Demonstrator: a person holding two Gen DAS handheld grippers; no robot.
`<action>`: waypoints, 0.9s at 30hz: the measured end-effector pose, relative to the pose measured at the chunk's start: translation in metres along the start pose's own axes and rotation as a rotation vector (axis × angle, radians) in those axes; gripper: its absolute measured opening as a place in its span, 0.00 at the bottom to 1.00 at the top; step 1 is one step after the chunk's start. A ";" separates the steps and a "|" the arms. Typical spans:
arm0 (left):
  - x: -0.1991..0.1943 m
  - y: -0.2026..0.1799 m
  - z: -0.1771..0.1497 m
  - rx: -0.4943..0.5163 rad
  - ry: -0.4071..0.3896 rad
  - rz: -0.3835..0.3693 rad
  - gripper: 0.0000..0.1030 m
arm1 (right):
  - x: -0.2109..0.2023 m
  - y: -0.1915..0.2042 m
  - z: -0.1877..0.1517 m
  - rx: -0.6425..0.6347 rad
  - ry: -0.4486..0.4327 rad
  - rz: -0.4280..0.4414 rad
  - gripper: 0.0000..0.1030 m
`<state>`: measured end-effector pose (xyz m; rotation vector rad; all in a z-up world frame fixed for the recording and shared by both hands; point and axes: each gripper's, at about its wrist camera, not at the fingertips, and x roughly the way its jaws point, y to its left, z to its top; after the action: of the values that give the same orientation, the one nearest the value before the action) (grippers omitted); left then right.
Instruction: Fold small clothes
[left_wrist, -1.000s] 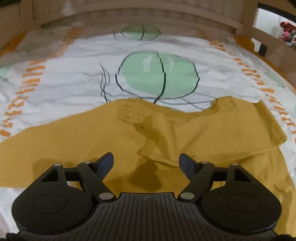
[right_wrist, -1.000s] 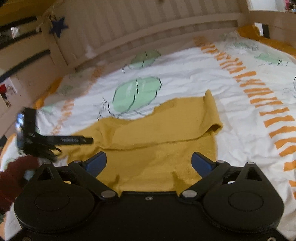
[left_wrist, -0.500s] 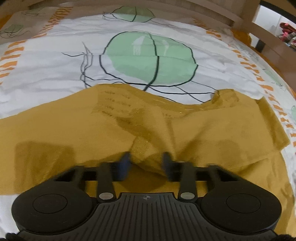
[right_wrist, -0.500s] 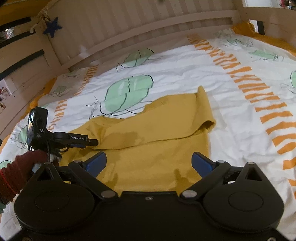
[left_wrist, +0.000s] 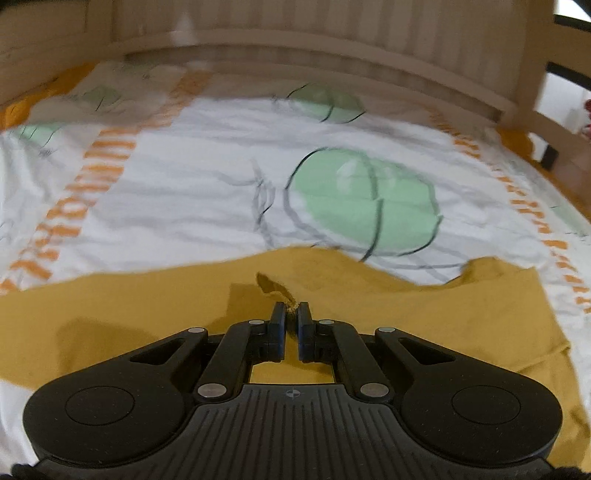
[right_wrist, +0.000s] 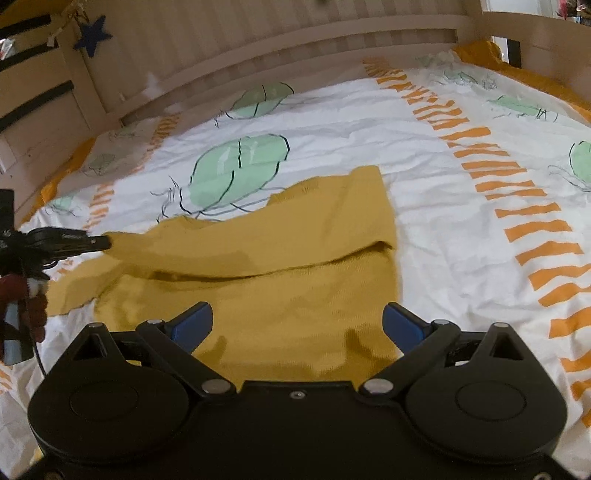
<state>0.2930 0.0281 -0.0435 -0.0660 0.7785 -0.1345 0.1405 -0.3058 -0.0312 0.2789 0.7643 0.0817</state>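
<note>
A mustard-yellow knit garment lies spread on the bed; it also shows in the right wrist view, with one side folded over onto the body. My left gripper is shut on a pinch of the garment's fabric and lifts it slightly. From the right wrist view the left gripper holds the garment's left edge. My right gripper is open and empty, hovering over the garment's near hem.
The bed has a white cover with green leaf prints and orange stripes. A wooden slatted bed rail runs along the far side and a rail post stands at the right. A blue star hangs at far left.
My left gripper has closed on the garment's fabric and raised it, with the view tilting up. My right gripper stayed open and shifted slightly closer.
</note>
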 end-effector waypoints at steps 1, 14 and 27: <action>0.004 0.005 -0.003 -0.016 0.023 0.000 0.06 | 0.002 0.000 0.000 0.002 0.009 -0.002 0.96; -0.029 0.020 -0.031 -0.067 0.069 -0.026 0.27 | -0.003 -0.008 -0.005 0.021 0.054 -0.046 0.96; -0.158 0.033 -0.058 -0.085 -0.037 -0.080 0.52 | -0.070 0.003 -0.015 0.068 0.024 0.040 0.96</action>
<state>0.1444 0.0831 0.0216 -0.1802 0.7445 -0.1759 0.0798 -0.3122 0.0067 0.3583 0.7859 0.0968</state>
